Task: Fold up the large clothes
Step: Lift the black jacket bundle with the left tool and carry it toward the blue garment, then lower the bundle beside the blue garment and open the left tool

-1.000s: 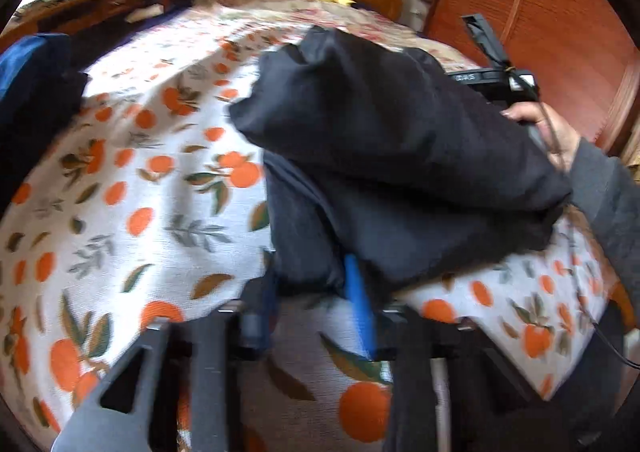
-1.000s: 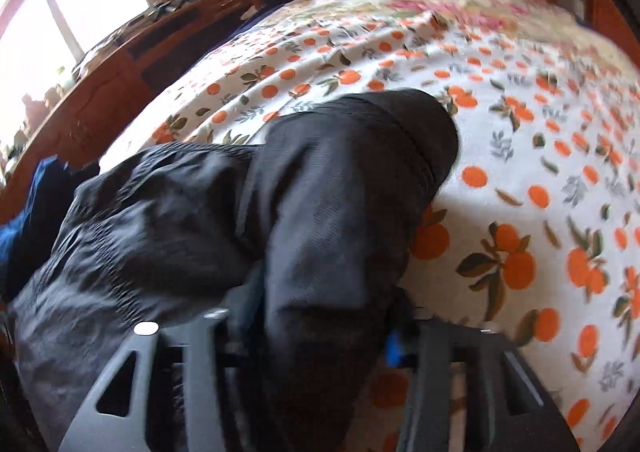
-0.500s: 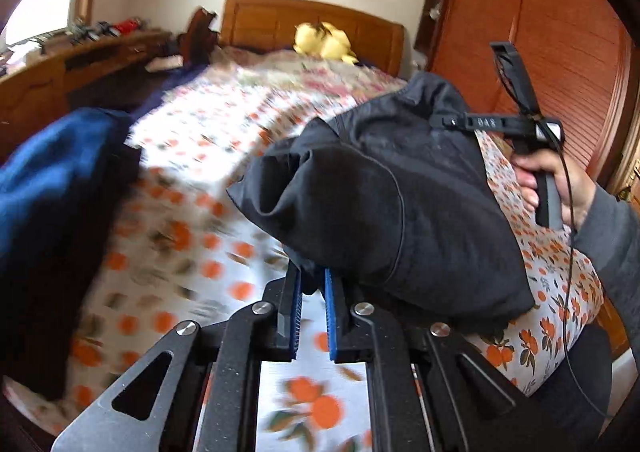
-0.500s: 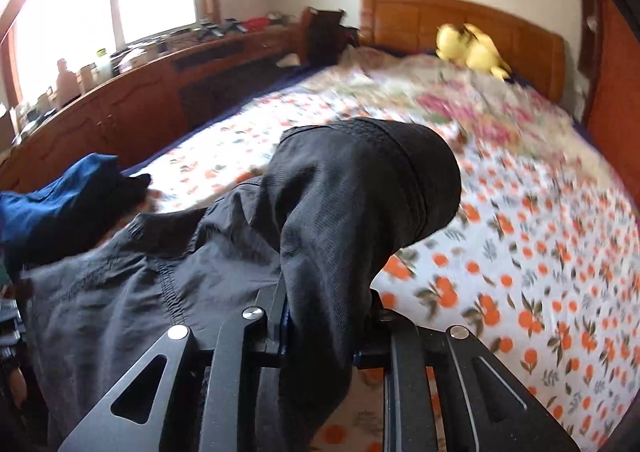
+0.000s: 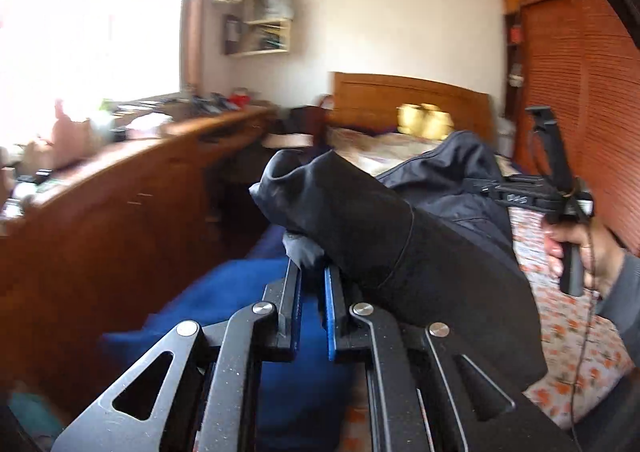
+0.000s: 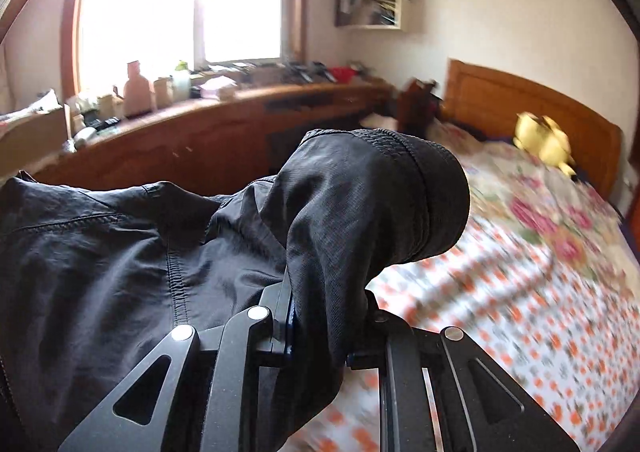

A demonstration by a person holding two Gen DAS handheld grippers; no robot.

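Left wrist view: the left gripper (image 5: 312,272) has its jaws nearly together, and they pinch a fold of the black garment (image 5: 400,252) at their tips; the blue pads behind the pinch show a narrow bare gap. These jaws have just been closing, with the cloth between them. The garment hangs in the air over the near end of the bed (image 5: 572,336), bunched and draped to the right. Beyond it a hand (image 5: 580,252) holds the right gripper's handle, whose fingers are hidden in the cloth here. A blue cloth (image 5: 248,300) lies below, beside the cabinet (image 5: 120,219).

Right wrist view: the right gripper (image 6: 328,316) is clamped on a thick bunch of the same garment, a ribbed hem or cuff (image 6: 420,187) flopping over its tips. Its jaws too have just been closing on the cloth. The rest of the garment stretches off left, clear of the flowered spread. A yellow toy (image 6: 544,139) sits by the headboard.

Judged from this, the step in hand is the lift: the garment is gripped at two points and raised off the bed, not yet spread. The next move calls for drawing the two grippers apart so that the cloth hangs flat, then laying it smooth on the bed before any fold. Both grips look bunched, so the cloth may slip or stay crumpled.
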